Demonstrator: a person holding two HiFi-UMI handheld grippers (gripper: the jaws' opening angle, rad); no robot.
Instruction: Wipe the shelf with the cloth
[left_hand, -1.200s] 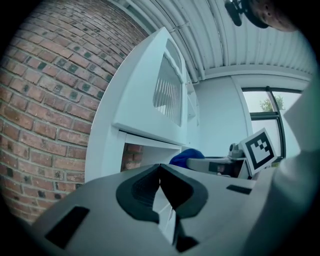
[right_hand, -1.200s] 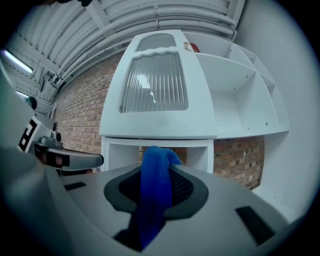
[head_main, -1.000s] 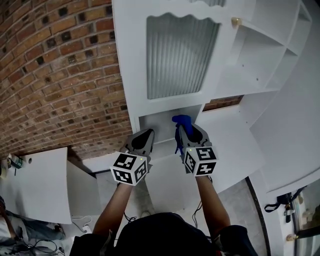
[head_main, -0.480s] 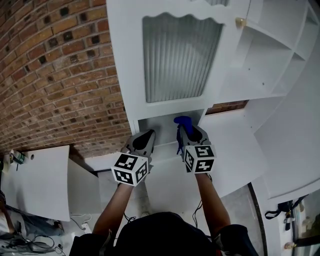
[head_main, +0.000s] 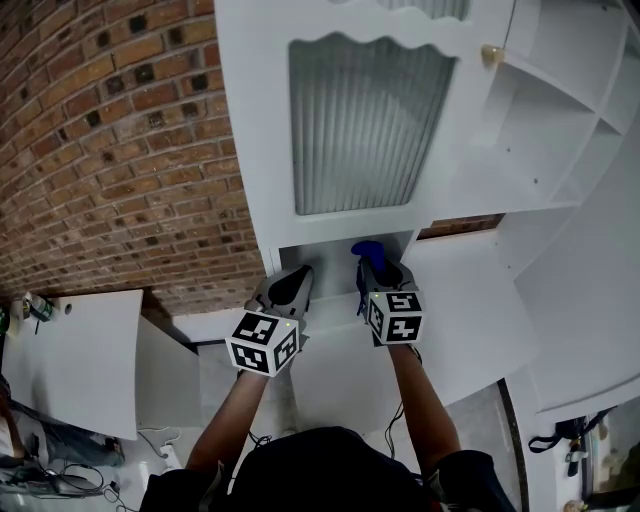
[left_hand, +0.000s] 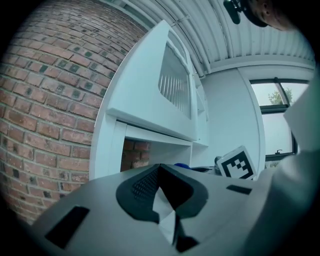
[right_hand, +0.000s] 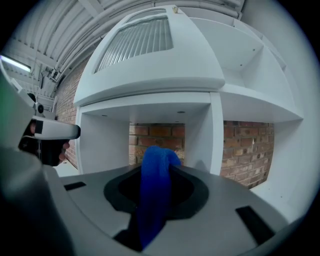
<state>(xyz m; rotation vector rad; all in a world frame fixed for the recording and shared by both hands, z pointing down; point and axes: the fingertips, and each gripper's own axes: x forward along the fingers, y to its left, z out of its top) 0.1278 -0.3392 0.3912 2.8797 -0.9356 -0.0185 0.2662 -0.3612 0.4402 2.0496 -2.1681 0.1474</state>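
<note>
A white shelf unit (head_main: 350, 120) stands against a brick wall, with a ribbed glass door above an open lower compartment (head_main: 340, 250). My right gripper (head_main: 372, 262) is shut on a blue cloth (head_main: 365, 247) just in front of that compartment; the cloth (right_hand: 155, 185) sticks up between the jaws in the right gripper view. My left gripper (head_main: 292, 285) sits beside it to the left, shut with nothing in it. In the left gripper view the compartment (left_hand: 150, 152) shows ahead.
Open white shelves (head_main: 560, 110) run to the right of the door, with a round knob (head_main: 490, 52) on it. A brick wall (head_main: 110, 150) is at left. A white panel (head_main: 70, 360) lies low left, with cables on the floor.
Both grippers have edged a little closer to the lower compartment, and the view has shifted slightly. The cloth stays held in the right gripper.
</note>
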